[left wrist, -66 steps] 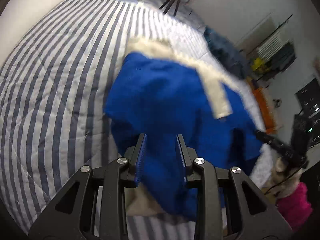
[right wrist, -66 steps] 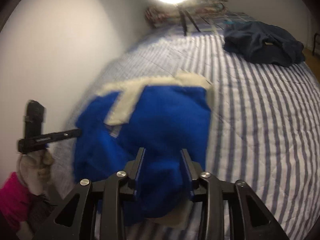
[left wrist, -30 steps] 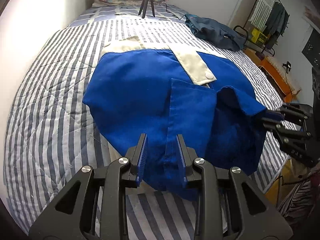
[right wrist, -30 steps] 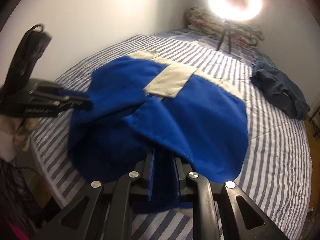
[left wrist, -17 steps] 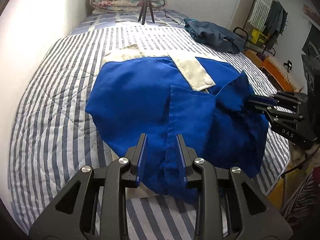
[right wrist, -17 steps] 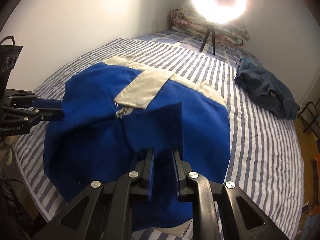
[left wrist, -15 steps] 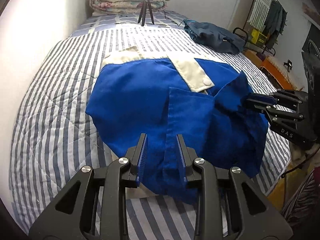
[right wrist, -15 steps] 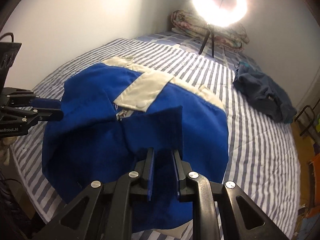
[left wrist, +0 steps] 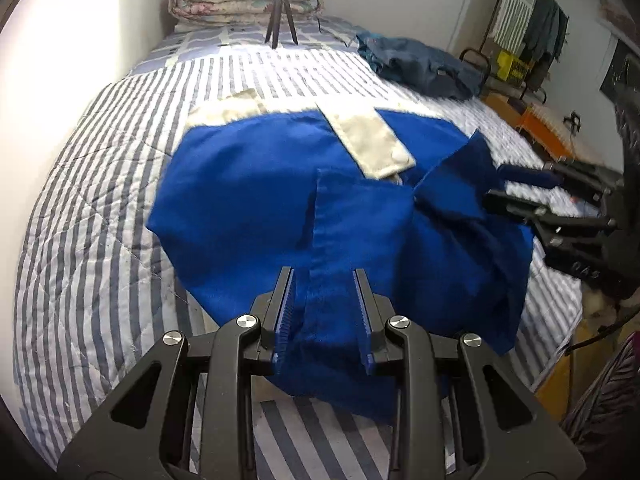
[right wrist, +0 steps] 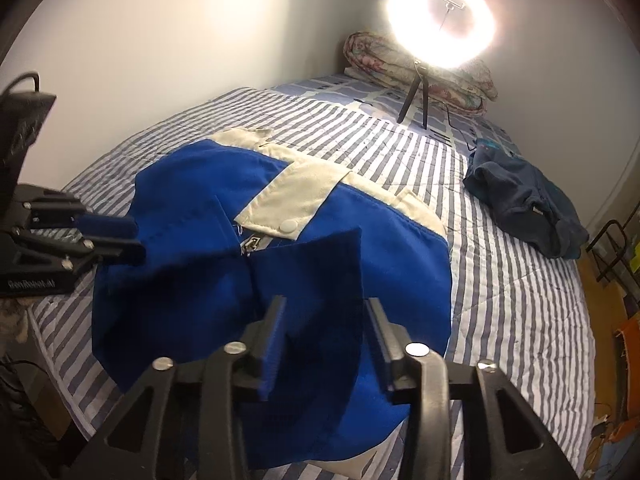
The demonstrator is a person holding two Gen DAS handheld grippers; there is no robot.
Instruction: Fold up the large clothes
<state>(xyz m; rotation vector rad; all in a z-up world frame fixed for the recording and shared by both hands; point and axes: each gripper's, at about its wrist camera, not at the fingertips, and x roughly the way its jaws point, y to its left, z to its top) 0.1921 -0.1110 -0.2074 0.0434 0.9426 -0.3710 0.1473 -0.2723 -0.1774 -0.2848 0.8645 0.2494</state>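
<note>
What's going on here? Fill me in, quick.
A person with a gripper in each hand is folding a blue garment with cream trim on a striped bed. The left gripper has a fold of the blue cloth between its fingers near the bed's front edge. The right gripper has just been opening its jaws; blue fabric lies between them, but the pads stand clear of it. A dark blue garment lies in a heap further back on the bed.

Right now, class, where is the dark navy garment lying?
The dark navy garment lies crumpled on the striped bed, right of the blue jacket and nearer than the ring light.
</note>
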